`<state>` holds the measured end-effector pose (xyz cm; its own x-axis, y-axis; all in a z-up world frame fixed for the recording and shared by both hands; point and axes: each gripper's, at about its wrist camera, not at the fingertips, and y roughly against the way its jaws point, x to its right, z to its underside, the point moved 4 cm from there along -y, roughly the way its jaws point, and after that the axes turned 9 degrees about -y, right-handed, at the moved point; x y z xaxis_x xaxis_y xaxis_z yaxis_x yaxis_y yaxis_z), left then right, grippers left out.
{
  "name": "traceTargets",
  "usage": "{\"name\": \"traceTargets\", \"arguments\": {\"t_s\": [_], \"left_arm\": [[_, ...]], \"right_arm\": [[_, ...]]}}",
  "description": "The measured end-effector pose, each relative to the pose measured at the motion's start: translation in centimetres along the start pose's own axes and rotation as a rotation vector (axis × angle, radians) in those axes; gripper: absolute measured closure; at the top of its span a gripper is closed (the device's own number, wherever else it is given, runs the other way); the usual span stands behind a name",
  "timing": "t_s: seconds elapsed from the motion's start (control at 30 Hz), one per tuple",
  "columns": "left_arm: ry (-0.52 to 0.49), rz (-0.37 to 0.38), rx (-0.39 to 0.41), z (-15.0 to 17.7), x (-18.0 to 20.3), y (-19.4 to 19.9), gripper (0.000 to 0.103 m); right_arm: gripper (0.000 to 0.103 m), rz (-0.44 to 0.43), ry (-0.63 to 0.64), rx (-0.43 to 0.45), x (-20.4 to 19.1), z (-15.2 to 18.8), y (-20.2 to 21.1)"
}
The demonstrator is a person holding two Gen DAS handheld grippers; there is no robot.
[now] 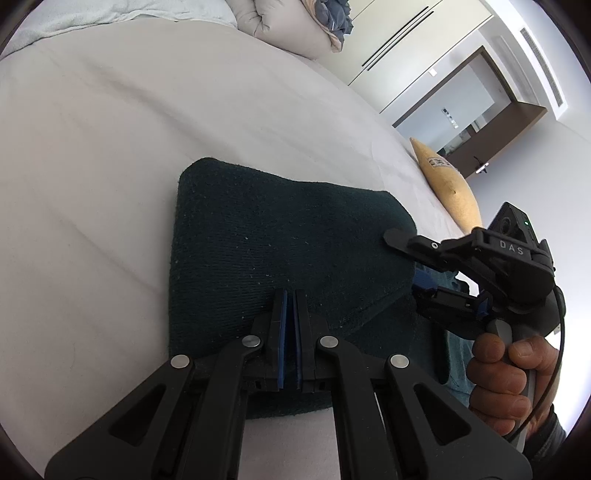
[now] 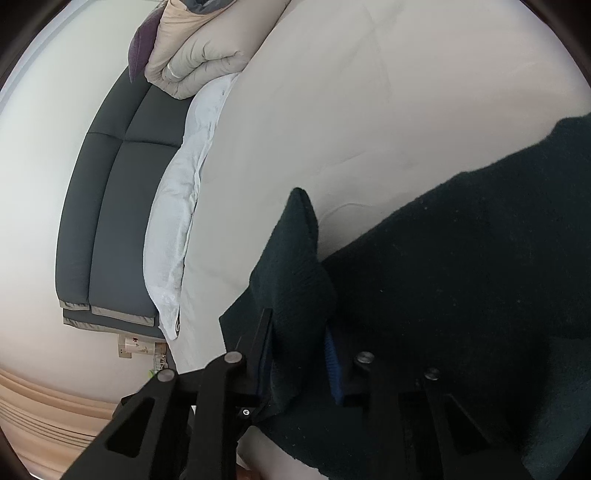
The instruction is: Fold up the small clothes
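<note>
A dark green knit garment (image 1: pixel 288 236) lies folded flat on the pale bed sheet (image 1: pixel 110 147). My left gripper (image 1: pixel 290 295) is shut, its blue pads together, with the tips resting on the garment's near edge; no cloth shows between them. At the garment's right edge, a hand (image 1: pixel 509 373) holds my right gripper (image 1: pixel 406 264). In the right wrist view a raised fold of the garment (image 2: pixel 295 266) stands pinched between the right gripper (image 2: pixel 299 325) fingers, and the rest of the garment (image 2: pixel 461 258) spreads to the right.
A bunched beige duvet (image 1: pixel 291 26) and a white blanket (image 2: pixel 177 206) lie at the head of the bed, by a grey padded headboard (image 2: pixel 110 206). A yellow cushion (image 1: pixel 450 184) sits at the bed's right edge. Wardrobe doors and a doorway stand beyond.
</note>
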<state>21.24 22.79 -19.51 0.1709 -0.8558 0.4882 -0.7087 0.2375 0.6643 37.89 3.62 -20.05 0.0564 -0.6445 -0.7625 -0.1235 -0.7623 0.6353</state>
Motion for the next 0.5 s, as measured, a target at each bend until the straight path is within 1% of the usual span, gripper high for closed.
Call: {"name": "traceTargets", "arguments": {"t_s": [0.07, 0.17, 0.23, 0.3, 0.4, 0.43, 0.5], "left_arm": [[0.001, 0.0, 0.005, 0.0, 0.5, -0.3, 0.101], [0.019, -0.002, 0.014, 0.1, 0.7, 0.6, 0.101], [0.032, -0.008, 0.022, -0.3, 1.3, 1.2, 0.101], [0.032, -0.006, 0.037, -0.5, 1.8, 2.1, 0.101], [0.01, 0.002, 0.045, -0.7, 3.0, 3.3, 0.101], [0.003, 0.013, 0.045, -0.8, 3.7, 3.5, 0.101], [-0.016, 0.031, 0.05, -0.9, 5.1, 4.0, 0.101]], "right_arm": [[0.085, -0.001, 0.008, 0.028, 0.1, 0.2, 0.9], [0.086, 0.001, 0.038, 0.073, -0.6, 0.9, 2.4], [0.086, -0.004, 0.043, 0.112, -0.9, 1.2, 4.3], [0.086, -0.027, 0.043, 0.15, -1.5, 1.6, 6.7], [0.086, 0.0, 0.075, 0.203, -2.1, 2.7, 11.2], [0.086, 0.023, 0.074, 0.219, -1.9, 3.1, 12.8], [0.086, 0.093, 0.088, 0.284, -1.1, 4.0, 16.5]]}}
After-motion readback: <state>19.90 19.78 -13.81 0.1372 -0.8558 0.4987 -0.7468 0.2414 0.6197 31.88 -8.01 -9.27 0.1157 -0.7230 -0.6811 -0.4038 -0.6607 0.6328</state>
